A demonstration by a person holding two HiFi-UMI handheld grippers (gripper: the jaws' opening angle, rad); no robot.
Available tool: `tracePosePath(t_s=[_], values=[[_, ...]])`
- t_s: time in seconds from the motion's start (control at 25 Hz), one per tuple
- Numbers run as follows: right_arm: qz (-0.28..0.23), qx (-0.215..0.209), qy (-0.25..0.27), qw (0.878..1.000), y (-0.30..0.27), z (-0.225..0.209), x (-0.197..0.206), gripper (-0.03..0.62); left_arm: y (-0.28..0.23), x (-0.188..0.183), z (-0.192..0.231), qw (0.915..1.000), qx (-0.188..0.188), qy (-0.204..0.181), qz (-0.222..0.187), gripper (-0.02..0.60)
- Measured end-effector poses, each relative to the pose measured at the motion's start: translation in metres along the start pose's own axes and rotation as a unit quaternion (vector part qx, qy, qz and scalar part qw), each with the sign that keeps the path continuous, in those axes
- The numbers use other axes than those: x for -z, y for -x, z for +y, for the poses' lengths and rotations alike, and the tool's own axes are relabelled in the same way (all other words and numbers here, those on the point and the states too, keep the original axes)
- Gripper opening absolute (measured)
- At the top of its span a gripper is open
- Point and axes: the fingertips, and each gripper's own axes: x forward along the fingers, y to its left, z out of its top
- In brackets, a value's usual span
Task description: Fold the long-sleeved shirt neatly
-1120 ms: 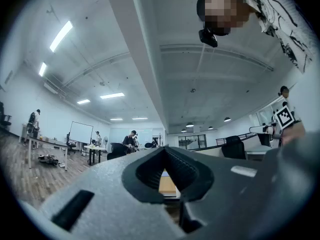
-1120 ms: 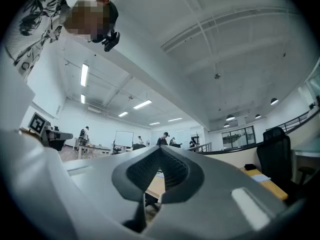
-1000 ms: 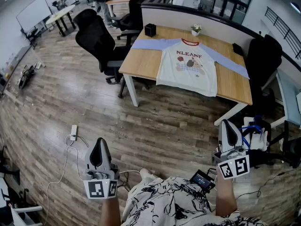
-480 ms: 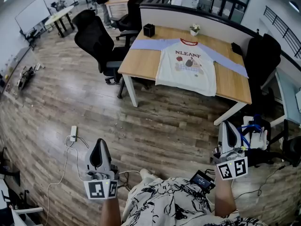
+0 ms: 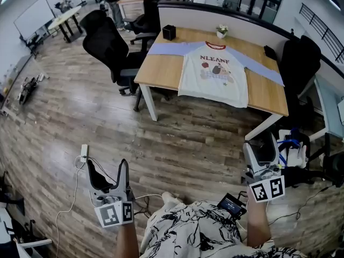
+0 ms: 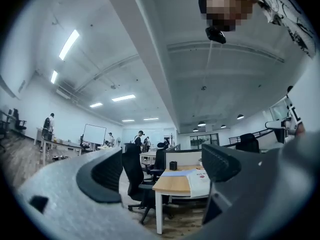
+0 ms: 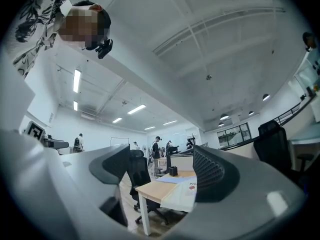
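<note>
Open-plan office, wood-plank floor (image 5: 177, 138) everywhere. The shirt (image 5: 215, 74) lies flat, front up, on a light wooden counter (image 5: 161, 71) with white legs, well apart from both grippers across the floor. White body, red collar, pale blue sleeves spread out to both sides, hem hanging a bit over the near edge. The chest print reads "NLEANF" as far as I can make out, with a small cartoon picture under it.

At the back of the counter there's a black cup (image 5: 170, 33) and a small plant (image 5: 222, 32), just in front of a partition (image 5: 236, 19). 2 black seats: the left chair (image 5: 110, 44) and the right chair (image 5: 301, 63), 1 at each end. Whiteboard (image 5: 36, 15) far off on the left, and a white power strip (image 5: 84, 150) with its cable on the floor.

The left gripper (image 5: 106, 168) has just been opening its jaws; they're spread wide with nothing between them. Same for the right gripper (image 5: 262, 145): jaws just opening, wide apart, empty.
</note>
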Motion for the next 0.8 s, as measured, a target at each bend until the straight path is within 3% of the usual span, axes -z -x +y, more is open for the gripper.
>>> tracePosePath(t_s=[0.52, 0.8], values=[[0.022, 0.037, 0.004, 0.999, -0.020, 0.003, 0.020, 0.390, -0.045, 0.033, 0.018, 0.9982, 0.050, -0.004, 0.034, 0.482], [0.026, 0.020, -0.010, 0.999, -0.085, -0.031, 0.050, 0.393, -0.104, 0.059, 0.002, 0.9976, 0.052, -0.006, 0.045, 0.482]])
